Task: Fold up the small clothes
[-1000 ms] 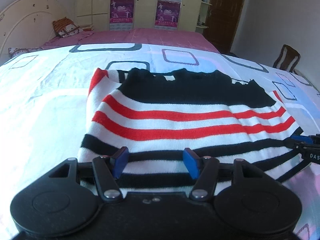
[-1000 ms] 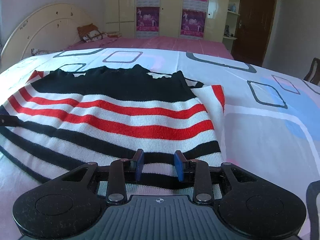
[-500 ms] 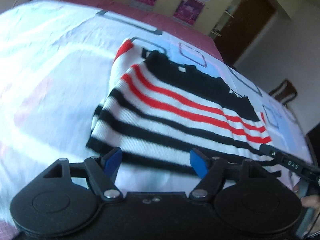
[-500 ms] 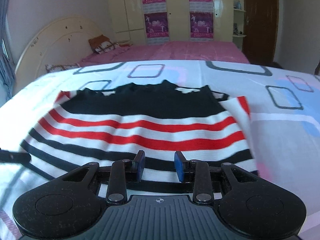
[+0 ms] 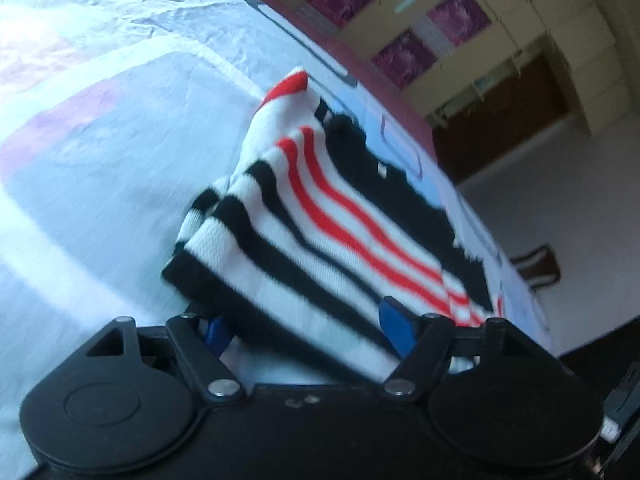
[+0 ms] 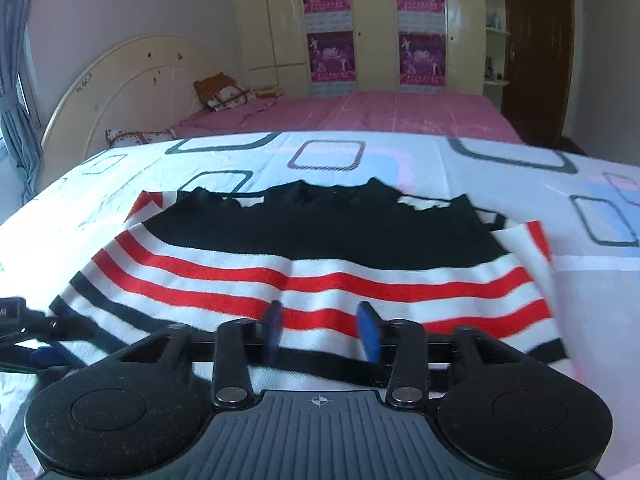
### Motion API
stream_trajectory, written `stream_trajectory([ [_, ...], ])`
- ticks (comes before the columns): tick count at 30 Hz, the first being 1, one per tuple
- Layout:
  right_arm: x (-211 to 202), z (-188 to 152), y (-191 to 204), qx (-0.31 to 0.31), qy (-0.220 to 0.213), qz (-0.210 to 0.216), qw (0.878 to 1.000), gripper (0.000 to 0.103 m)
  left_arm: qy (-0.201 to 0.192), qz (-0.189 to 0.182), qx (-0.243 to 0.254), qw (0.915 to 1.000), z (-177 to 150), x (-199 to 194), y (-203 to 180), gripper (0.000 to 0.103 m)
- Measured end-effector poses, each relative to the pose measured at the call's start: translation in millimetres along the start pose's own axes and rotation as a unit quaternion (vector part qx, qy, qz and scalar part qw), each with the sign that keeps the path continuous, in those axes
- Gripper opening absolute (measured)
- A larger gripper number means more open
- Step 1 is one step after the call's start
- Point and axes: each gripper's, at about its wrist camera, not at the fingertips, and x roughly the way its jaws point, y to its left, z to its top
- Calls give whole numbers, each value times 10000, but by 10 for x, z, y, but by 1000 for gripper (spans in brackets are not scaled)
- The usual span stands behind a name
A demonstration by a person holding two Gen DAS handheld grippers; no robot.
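The bedsheet point(image 6: 400, 156), white with rounded squares, spreads wide on every side of the striped sweater point(image 6: 320, 248), with bare cloth to the left, the right and beyond it. The sweater lies on the sheet's near middle, its black band on the far side, red stripes in the middle and black-and-white stripes nearest. In the left wrist view the sweater's point(image 5: 328, 216) near left corner bunches upward in a raised fold, and its hem drapes across the left gripper point(image 5: 308, 330).

The left gripper's fingers point(image 5: 394, 326) stand wide apart; the hem lies between and over them, hiding most of the left pad, so whether they pinch the fabric cannot be told. The right gripper point(image 6: 320, 332) sits at the near hem toward the sweater's right side, its blue pads point(image 6: 368, 334) moderately apart with striped fabric behind the gap. Contact there cannot be told. The left gripper's tip point(image 6: 24, 320) shows at the sweater's near left edge.
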Motion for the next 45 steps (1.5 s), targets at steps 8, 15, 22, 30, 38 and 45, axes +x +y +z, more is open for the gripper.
stream_trajectory([
  [8, 500, 45, 214, -363, 353, -96, 9987, 40, -503, -238, -401, 9976, 154, 272, 39, 52],
  [15, 537, -66, 258, -454, 234, -251, 9984, 40, -628, -316, -657, 9954, 182, 338, 180, 30],
  [22, 554, -60, 295, -554, 258, -281, 9977, 40, -768, -305, -786, 9935, 183, 304, 175, 23],
  [30, 512, 31, 165, -518, 333, 90, 9981, 41, -1202, -26, -332, 9922, 114, 121, -127, 17],
  [38, 164, 151, -389, 306, -43, 547, 9980, 41, -1512, 35, 895, 9844, 94, 6, -915, 17],
  [45, -262, 72, -1156, 997, -210, 300, 9943, 41, -1225, -649, 2330, 9626, -147, 278, -1964, 17],
])
